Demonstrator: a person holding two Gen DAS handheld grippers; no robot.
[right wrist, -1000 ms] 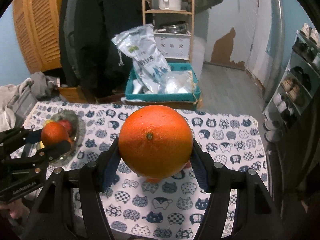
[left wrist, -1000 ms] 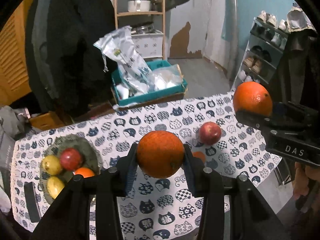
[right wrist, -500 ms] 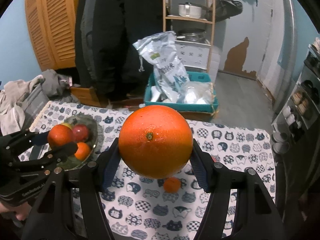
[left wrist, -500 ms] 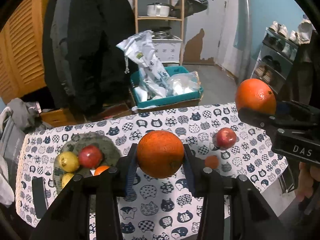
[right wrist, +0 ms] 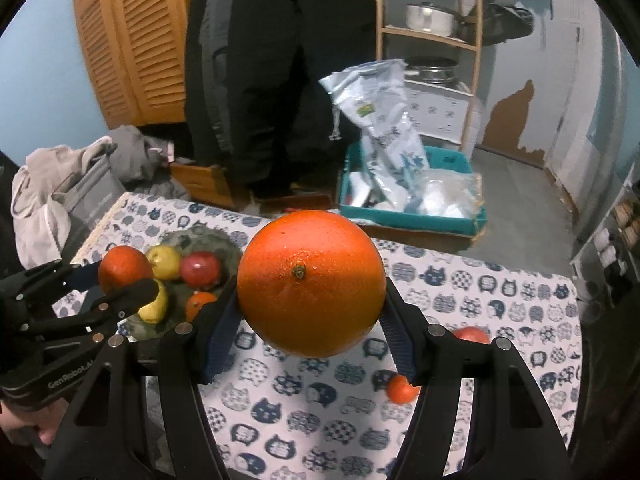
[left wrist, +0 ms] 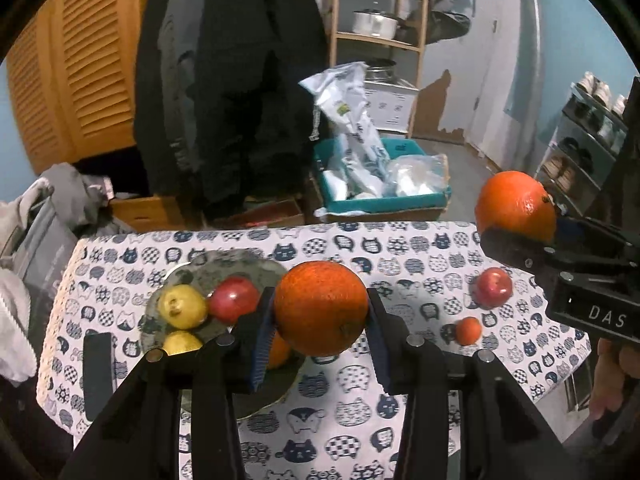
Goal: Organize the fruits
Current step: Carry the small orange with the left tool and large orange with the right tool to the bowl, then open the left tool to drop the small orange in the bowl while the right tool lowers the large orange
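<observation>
Oranges: the small orange (left wrist: 321,307) sits squeezed between the left tongs (left wrist: 320,332), up over the plate (left wrist: 240,268), and the big orange (right wrist: 311,289) is squeezed in the right tongs (right wrist: 310,334), over the table (right wrist: 460,292). The round fruit could slip, drop and roll off. It could also bump the apple (left wrist: 234,299) and pears (left wrist: 182,306) off the plate.

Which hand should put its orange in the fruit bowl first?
Probably the left. The left gripper holds its orange right beside the bowl, while the right gripper holds its bigger orange farther toward the table's middle.
</observation>
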